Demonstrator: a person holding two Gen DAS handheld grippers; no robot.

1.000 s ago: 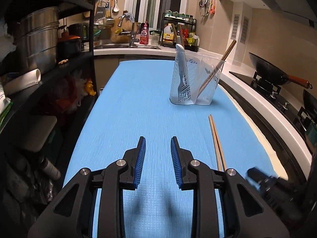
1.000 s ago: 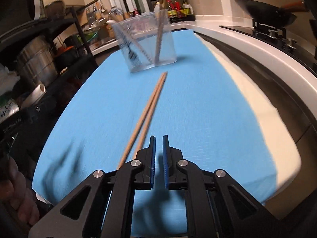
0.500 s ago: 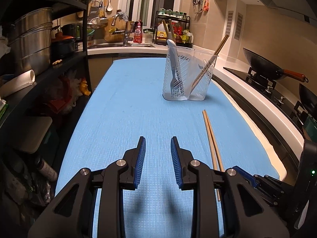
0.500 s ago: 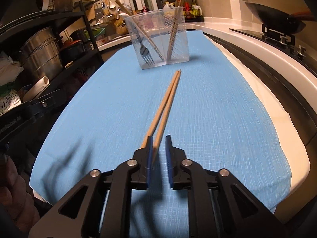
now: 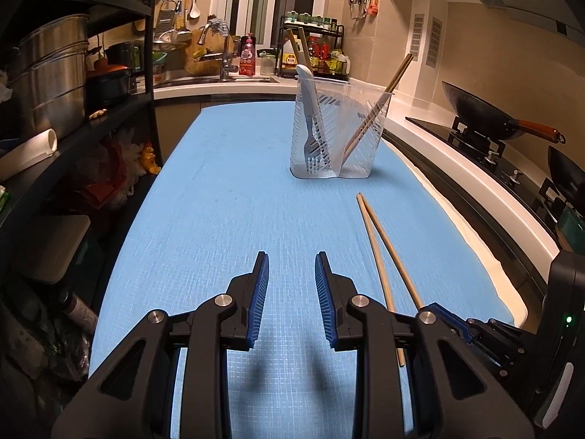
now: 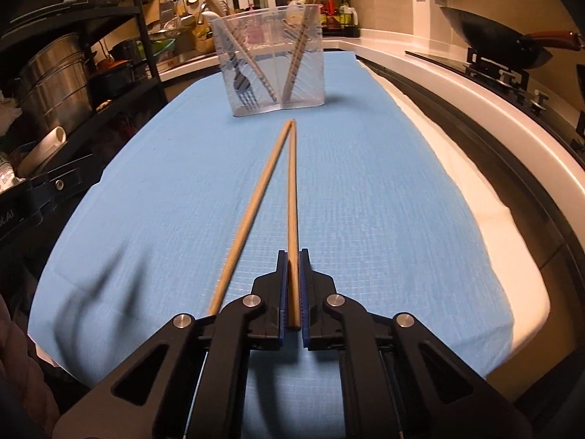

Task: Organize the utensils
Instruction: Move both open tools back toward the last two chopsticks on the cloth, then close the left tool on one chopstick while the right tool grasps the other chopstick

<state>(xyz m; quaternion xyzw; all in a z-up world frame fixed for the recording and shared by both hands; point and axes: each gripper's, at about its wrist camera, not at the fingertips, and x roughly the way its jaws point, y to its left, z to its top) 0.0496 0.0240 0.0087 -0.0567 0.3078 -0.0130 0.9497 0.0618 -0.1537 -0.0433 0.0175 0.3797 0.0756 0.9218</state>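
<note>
Right gripper (image 6: 291, 256) clamped on one chopstick (image 6: 292, 197), left gripper (image 5: 291, 261) apart, empty, no legible writing nearby.

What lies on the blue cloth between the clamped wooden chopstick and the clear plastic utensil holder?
Nothing visible: bare blue cloth runs from the clamped wooden chopstick to the clear plastic utensil holder. The loose second chopstick lies alongside, tips meeting.

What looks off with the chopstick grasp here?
The right gripper is shut on only one chopstick. The other chopstick lies outside its left finger, splayed away on the blue mat; only their far tips meet. The left gripper is open, empty.
</note>
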